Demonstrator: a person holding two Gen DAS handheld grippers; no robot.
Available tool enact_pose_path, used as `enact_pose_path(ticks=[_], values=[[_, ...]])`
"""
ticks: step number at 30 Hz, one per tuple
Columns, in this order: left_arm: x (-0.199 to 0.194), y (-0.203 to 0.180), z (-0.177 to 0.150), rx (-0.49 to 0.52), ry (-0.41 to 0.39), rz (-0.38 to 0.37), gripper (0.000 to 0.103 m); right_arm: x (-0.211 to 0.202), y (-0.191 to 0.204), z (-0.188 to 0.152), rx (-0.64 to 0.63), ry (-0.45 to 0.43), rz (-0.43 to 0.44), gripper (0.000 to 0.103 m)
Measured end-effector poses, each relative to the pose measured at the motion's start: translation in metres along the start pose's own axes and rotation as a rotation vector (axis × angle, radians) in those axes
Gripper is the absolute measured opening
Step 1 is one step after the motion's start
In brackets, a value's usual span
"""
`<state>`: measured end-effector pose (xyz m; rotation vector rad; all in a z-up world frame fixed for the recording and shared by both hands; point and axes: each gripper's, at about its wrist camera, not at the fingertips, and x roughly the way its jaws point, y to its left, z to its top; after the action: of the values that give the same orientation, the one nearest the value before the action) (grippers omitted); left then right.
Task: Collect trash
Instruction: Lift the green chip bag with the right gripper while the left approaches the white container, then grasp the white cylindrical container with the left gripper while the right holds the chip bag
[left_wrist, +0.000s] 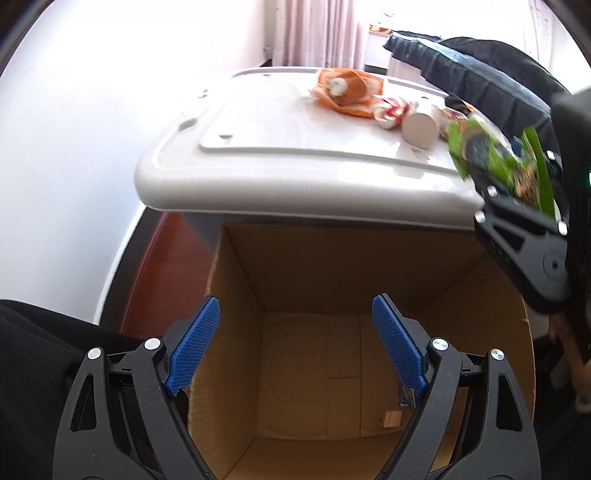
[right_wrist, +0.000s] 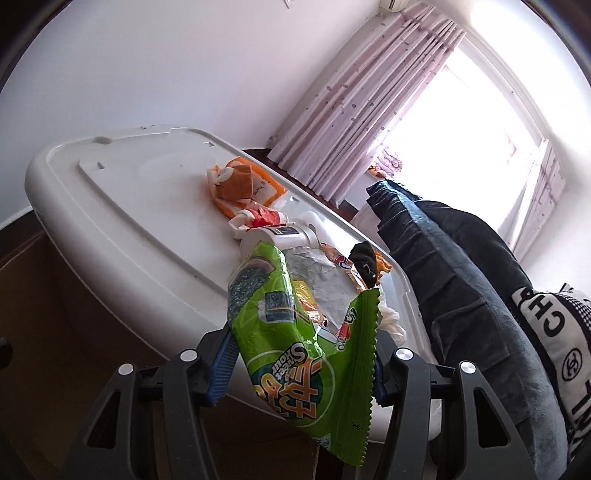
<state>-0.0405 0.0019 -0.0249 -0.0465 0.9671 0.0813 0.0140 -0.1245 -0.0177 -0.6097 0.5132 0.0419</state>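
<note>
My right gripper (right_wrist: 301, 365) is shut on a green snack bag (right_wrist: 295, 332) and holds it in the air over the near edge of the white bin lid (right_wrist: 122, 206). The same bag (left_wrist: 491, 155) and right gripper (left_wrist: 517, 206) show at the right of the left wrist view, above the open cardboard box (left_wrist: 236, 295). My left gripper (left_wrist: 295, 343) is open and empty over the box's mouth. On the lid lie an orange wrapper (left_wrist: 347, 88), a red-and-white wrapper (left_wrist: 389, 110) and a white cup (left_wrist: 421, 125) on its side.
A small wooden block (left_wrist: 389, 419) lies on the box floor. Dark clothing (right_wrist: 461, 266) is piled to the right of the lid. More wrappers (right_wrist: 354, 266) lie behind the green bag. A curtain (right_wrist: 369, 103) and bright window are behind. The floor (left_wrist: 159, 280) is reddish wood.
</note>
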Motion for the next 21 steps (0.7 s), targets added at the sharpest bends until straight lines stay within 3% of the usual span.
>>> enact_pose_path(ticks=[4, 8, 12, 17, 21], values=[[0.004, 0.003, 0.015, -0.015, -0.003, 0.013, 0.083, 0.010, -0.018, -0.001, 0.117, 0.061, 0.075, 0.056], [0.010, -0.007, 0.056, -0.013, -0.050, -0.008, 0.082, 0.043, -0.076, -0.020, 0.484, 0.225, 0.246, 0.056], [0.022, -0.041, 0.098, 0.069, -0.107, -0.042, 0.082, 0.057, -0.119, -0.036, 0.713, 0.275, 0.308, 0.056], [0.051, -0.093, 0.143, 0.167, -0.135, -0.105, 0.082, 0.058, -0.145, -0.043, 0.825, 0.275, 0.298, 0.056], [0.069, -0.120, 0.165, 0.223, -0.153, -0.145, 0.082, 0.051, -0.152, -0.037, 0.833, 0.239, 0.285, 0.056]])
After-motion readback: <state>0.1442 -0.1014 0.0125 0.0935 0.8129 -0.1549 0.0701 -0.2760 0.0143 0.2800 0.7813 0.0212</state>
